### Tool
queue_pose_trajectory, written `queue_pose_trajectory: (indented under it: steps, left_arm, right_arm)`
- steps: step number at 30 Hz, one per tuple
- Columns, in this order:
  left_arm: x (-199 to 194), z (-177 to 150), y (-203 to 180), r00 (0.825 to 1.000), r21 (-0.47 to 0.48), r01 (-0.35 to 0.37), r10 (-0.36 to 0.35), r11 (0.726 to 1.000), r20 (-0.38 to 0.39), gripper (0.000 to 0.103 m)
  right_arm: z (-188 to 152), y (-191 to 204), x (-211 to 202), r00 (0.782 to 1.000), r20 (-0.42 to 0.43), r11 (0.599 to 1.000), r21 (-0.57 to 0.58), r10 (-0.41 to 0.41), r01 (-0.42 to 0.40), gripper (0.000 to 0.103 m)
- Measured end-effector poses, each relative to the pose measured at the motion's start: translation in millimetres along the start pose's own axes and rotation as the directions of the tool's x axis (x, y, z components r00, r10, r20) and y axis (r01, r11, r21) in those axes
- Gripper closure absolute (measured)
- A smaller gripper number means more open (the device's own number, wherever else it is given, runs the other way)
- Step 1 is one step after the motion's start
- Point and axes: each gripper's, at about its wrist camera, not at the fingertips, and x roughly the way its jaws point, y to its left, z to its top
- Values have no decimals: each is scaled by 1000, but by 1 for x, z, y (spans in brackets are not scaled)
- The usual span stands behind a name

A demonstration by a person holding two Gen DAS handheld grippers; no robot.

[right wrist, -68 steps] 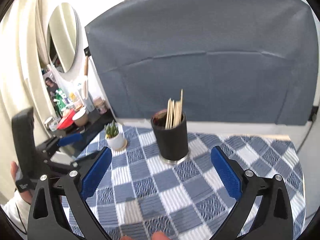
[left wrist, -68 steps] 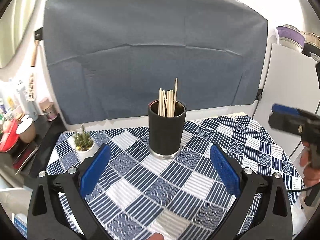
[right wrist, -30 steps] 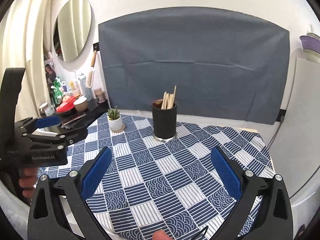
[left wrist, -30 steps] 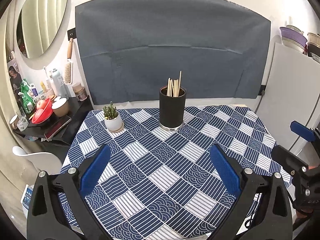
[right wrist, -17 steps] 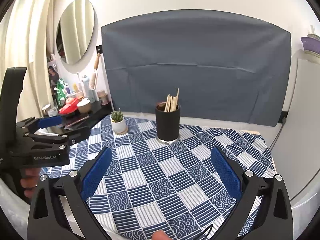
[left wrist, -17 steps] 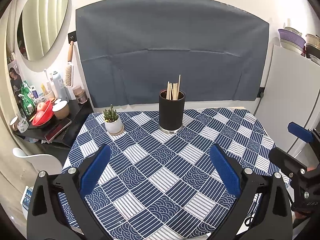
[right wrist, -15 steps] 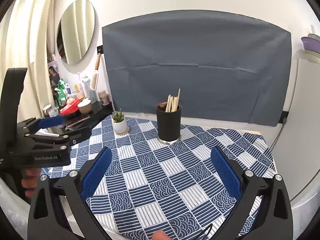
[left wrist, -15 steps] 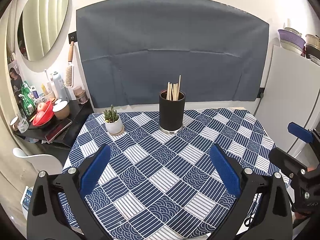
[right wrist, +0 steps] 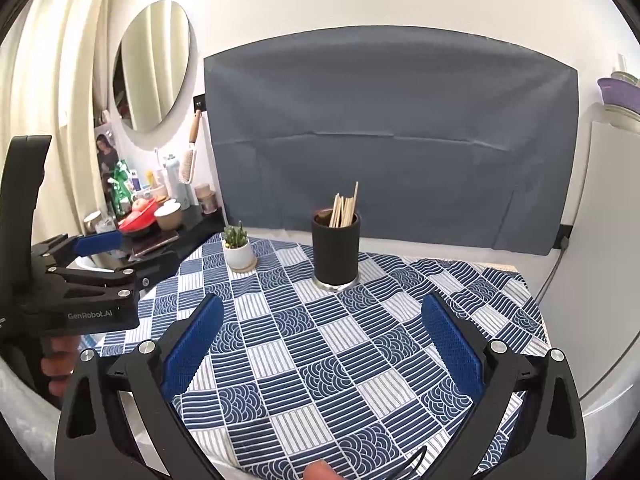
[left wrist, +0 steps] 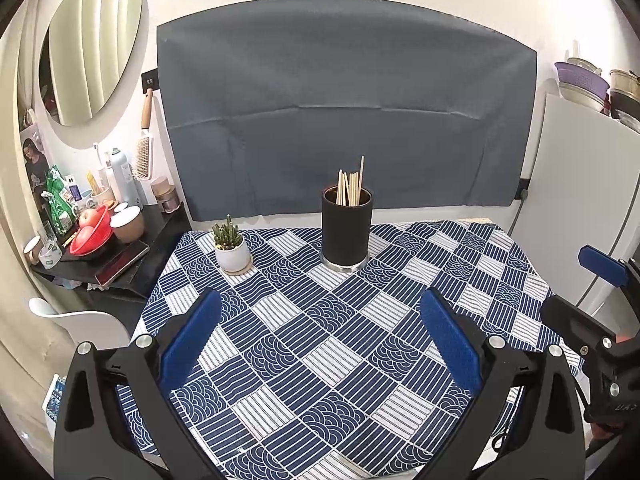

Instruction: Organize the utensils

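A black cylindrical holder (left wrist: pixel 346 232) stands upright near the far middle of the table, with several wooden chopsticks (left wrist: pixel 350 182) standing in it. It also shows in the right wrist view (right wrist: pixel 335 252), chopsticks (right wrist: pixel 343 205) inside. My left gripper (left wrist: pixel 320 336) is open and empty, held back over the table's near edge. My right gripper (right wrist: pixel 318 338) is open and empty, also back at the near edge. Each gripper shows in the other's view: the right one (left wrist: pixel 592 292) at the right edge, the left one (right wrist: pixel 120 258) at the left.
The table carries a blue and white patterned cloth (left wrist: pixel 328 344). A small potted cactus (left wrist: pixel 231 246) sits on a coaster left of the holder. A black side shelf (left wrist: pixel 120 248) with a red bowl, cups and bottles stands at the left. A white cabinet (left wrist: pixel 580 208) stands at the right.
Both grippers have drawn back from the holder toward the near edge of the table, so the holder looks smaller and farther. In the last half second almost nothing has moved.
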Motion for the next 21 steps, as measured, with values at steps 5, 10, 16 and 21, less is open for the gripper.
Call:
queue_pose_trajectory:
  steps: [5, 10, 16, 21]
  left_arm:
    - [0, 0, 2, 1000, -7, 5, -5, 1000, -7, 6]
    - [1, -1, 3, 1000, -8, 5, -5, 1000, -5, 6]
    - [1, 0, 5, 1000, -9, 6, -6, 1000, -6, 6]
    - [1, 1, 6, 1000, -8, 6, -6, 1000, -5, 6]
  right_arm:
    - [0, 0, 0, 1000, 1, 1000, -4, -1, 1, 8]
    - [0, 0, -1, 1000, 5, 1000, -7, -5, 5, 8]
    - [1, 0, -1, 1000, 5, 1000, -8, -1, 1, 8]
    - [3, 1, -2, 1000, 12, 1000, -10, -2, 2, 8]
